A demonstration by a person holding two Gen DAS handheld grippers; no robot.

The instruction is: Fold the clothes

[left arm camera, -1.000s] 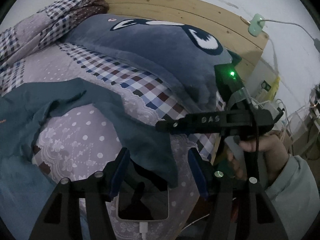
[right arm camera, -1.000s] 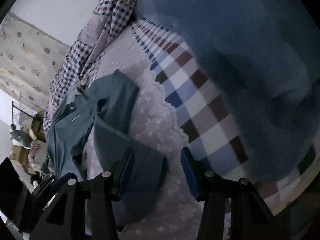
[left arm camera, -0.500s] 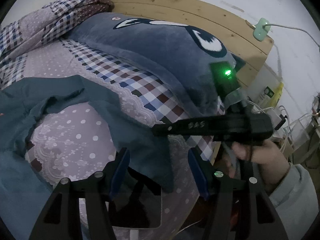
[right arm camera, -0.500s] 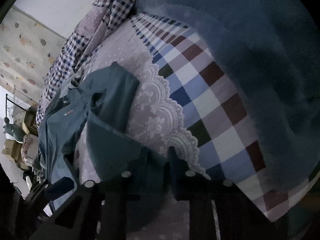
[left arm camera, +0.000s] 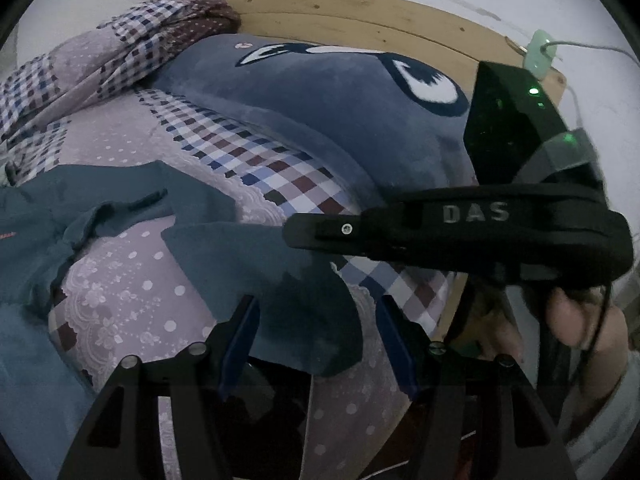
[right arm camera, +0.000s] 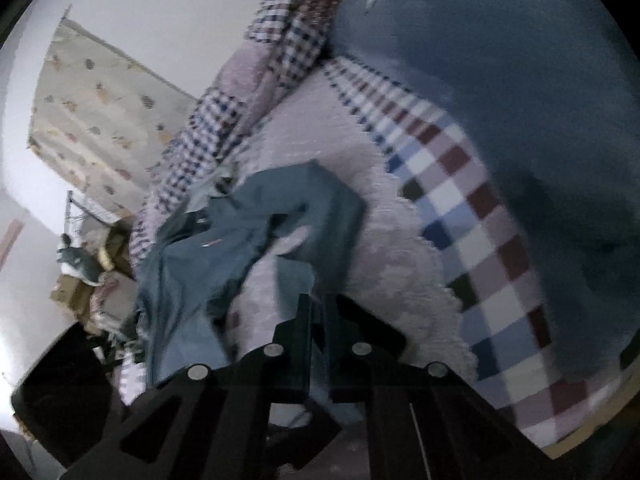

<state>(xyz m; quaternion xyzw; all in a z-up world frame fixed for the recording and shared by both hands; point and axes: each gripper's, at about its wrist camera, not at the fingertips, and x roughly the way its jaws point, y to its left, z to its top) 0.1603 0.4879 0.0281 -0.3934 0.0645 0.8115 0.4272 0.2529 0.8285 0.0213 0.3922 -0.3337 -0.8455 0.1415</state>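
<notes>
The right gripper (right arm camera: 318, 320), its fingers drawn almost together, pinches an edge of a teal garment (right arm camera: 280, 216) spread loosely on a bed; the fabric runs from between the tips away toward the crumpled body of the shirt, where a small red mark shows on the chest. The left gripper (left arm camera: 316, 344) hangs with its blue-padded fingers (left arm camera: 240, 340) wide apart and holding nothing, straddling a teal flap, seemingly a sleeve or hem corner (left arm camera: 280, 292), that lies flat on the mauve dotted, lace-printed bedsheet (left arm camera: 132, 292). In the left wrist view the right tool's black body crosses above that flap, the person's right hand (left arm camera: 560, 320) wrapped round its handle. Beyond the sheet's checked border lies a large blue-grey plush cushion (left arm camera: 320, 92) with a cartoon eye, then a checked quilt (left arm camera: 100, 60) bunched against the pale wooden headboard (left arm camera: 380, 28). As far as can be judged, the folding has barely begun: the garment is still rumpled, with no clean fold visible, one edge gripped and the other not yet taken. Smoothing, sleeve folds and the final halving all appear to remain.
</notes>
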